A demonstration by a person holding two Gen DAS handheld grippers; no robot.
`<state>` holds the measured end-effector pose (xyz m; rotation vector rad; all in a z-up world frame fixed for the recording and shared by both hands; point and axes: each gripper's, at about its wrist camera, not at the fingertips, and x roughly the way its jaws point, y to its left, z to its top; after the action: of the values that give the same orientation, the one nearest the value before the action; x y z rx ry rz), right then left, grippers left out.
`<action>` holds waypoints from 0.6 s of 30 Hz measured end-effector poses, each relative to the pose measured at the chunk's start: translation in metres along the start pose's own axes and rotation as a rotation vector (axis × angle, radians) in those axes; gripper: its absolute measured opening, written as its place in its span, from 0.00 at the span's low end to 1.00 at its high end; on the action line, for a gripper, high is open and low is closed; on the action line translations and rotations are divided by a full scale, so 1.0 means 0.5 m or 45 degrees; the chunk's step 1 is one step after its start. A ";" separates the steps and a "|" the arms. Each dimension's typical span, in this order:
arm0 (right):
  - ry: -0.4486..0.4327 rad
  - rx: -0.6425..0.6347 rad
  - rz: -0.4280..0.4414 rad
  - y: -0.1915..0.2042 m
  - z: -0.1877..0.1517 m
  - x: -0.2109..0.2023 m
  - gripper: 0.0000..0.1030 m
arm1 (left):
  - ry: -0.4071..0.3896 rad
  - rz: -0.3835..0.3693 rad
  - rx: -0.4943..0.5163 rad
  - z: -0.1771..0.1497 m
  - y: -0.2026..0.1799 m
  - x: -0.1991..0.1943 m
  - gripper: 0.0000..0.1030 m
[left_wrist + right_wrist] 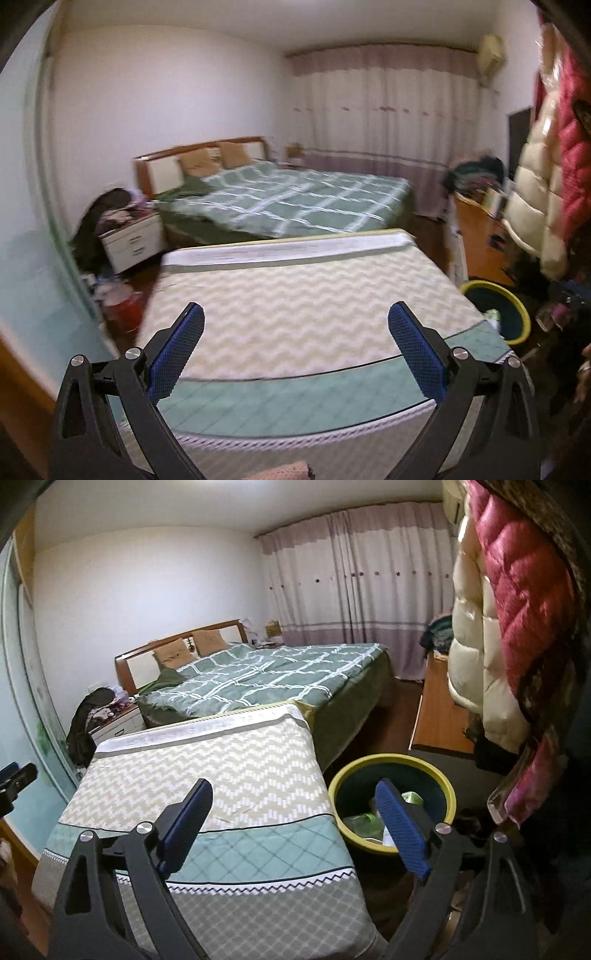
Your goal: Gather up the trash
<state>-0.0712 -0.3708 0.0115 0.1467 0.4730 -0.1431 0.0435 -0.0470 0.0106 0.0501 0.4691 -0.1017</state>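
Observation:
A yellow-rimmed dark bin (391,764) stands on the floor right of a small patterned mattress (207,760); green and clear plastic trash (364,821) lies inside it. The bin also shows in the left wrist view (498,306). My right gripper (293,794) is open and empty, over the mattress's right edge and the bin. My left gripper (295,317) is open and empty above the mattress (295,295). I see no loose trash on the mattress.
A large bed with a green checked quilt (266,675) lies behind. A cluttered nightstand (133,240) and a red bucket (123,310) stand at left. Puffy coats (517,627) hang at right above a wooden desk (439,709). Curtains (362,583) cover the far wall.

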 end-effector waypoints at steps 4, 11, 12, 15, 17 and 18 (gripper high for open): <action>-0.008 -0.024 0.010 0.021 -0.005 -0.021 0.83 | -0.020 0.040 -0.081 -0.022 0.055 -0.041 0.95; -0.034 -0.050 0.001 0.024 -0.017 -0.042 0.85 | 0.043 0.047 -0.146 -0.056 0.074 -0.049 0.95; -0.035 -0.049 -0.001 0.024 -0.018 -0.043 0.85 | 0.049 0.045 -0.147 -0.058 0.071 -0.049 0.95; -0.029 -0.040 0.000 0.017 -0.021 -0.040 0.86 | 0.057 0.055 -0.148 -0.059 0.059 -0.039 0.95; -0.026 -0.038 -0.001 0.017 -0.023 -0.039 0.86 | 0.057 0.061 -0.151 -0.056 0.054 -0.035 0.95; -0.024 -0.035 -0.001 0.015 -0.024 -0.037 0.86 | 0.056 0.066 -0.148 -0.056 0.053 -0.033 0.95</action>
<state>-0.0915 -0.3594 0.0104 0.1179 0.4561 -0.1383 0.0189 -0.0174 -0.0063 -0.0498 0.5162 -0.0222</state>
